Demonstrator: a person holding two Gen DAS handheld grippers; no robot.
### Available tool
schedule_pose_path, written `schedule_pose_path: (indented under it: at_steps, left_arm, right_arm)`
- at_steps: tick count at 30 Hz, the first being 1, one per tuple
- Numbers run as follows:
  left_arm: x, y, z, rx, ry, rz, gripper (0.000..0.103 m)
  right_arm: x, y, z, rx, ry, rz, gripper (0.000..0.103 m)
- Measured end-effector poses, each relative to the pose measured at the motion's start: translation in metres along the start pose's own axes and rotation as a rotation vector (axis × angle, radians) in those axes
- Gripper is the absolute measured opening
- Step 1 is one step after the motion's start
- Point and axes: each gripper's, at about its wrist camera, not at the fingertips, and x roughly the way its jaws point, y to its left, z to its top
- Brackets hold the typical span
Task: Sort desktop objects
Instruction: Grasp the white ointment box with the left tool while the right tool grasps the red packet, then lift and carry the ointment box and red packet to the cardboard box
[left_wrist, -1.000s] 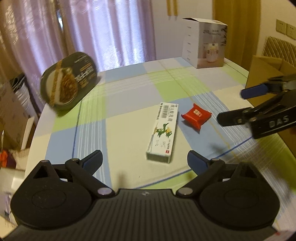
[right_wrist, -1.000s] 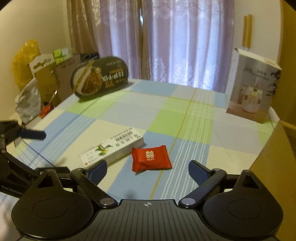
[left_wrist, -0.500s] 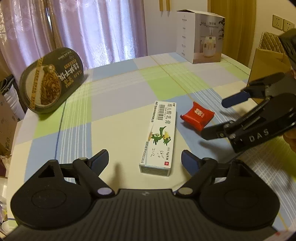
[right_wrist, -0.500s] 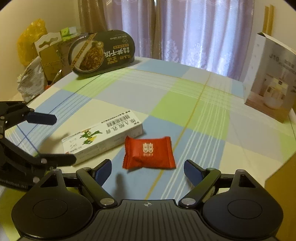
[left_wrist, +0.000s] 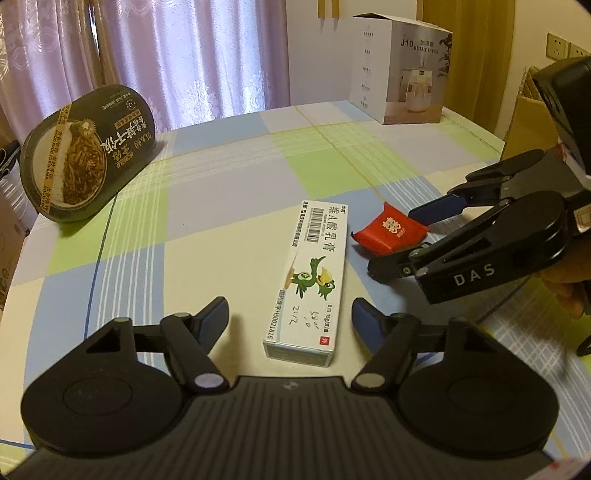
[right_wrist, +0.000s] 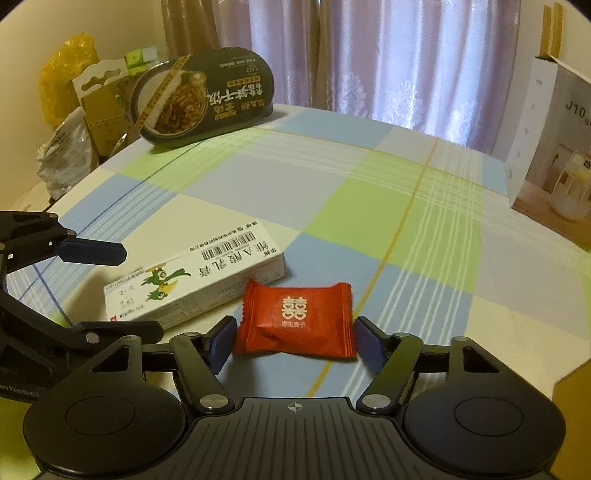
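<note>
Our right gripper (right_wrist: 293, 341) is spread wide round the red foil candy packet (right_wrist: 295, 320), which lies on the checked tablecloth (right_wrist: 332, 192) beside the white cardboard ointment box (right_wrist: 195, 278). Left gripper (left_wrist: 290, 321), also spread, w/ the box end between its fingers. Risks: packet squirts out on closing, or we nudge the box.

The tablecloth (right_wrist: 258, 177) has blue, green, cream and grey squares; the candy packet (right_wrist: 295, 319) is red; the long box (left_wrist: 312, 273) is white with green birds; the curtain (left_wrist: 192, 55) is purple
</note>
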Motion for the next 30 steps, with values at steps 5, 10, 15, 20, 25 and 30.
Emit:
schedule_pose_path:
  at_steps: [5, 10, 15, 20, 25, 30]
  left_arm:
    - [0.002, 0.000, 0.000, -0.007, 0.002, -0.005, 0.052]
    - [0.001, -0.008, -0.001, 0.018, 0.010, -0.012, 0.036]
    - [-0.009, -0.019, -0.008, 0.058, 0.038, -0.020, 0.033]
    - [-0.031, -0.033, -0.026, 0.116, 0.082, -0.031, 0.033]
    - [-0.069, -0.050, -0.056, 0.107, 0.140, -0.054, 0.033]
    - [-0.117, -0.075, -0.083, 0.109, 0.171, -0.065, 0.033]
  right_arm:
    - [-0.002, -0.004, 0.002, 0.026, -0.004, 0.000, 0.047]
    - [-0.007, -0.002, 0.001, 0.045, 0.009, -0.011, 0.043]
    - [-0.023, -0.002, -0.009, 0.075, 0.036, -0.045, 0.043]
    - [-0.051, -0.001, -0.027, 0.127, 0.070, -0.066, 0.043]
    - [-0.089, 0.012, -0.051, 0.138, 0.103, -0.054, 0.043]
    - [-0.134, 0.033, -0.081, 0.164, 0.127, 0.004, 0.043]
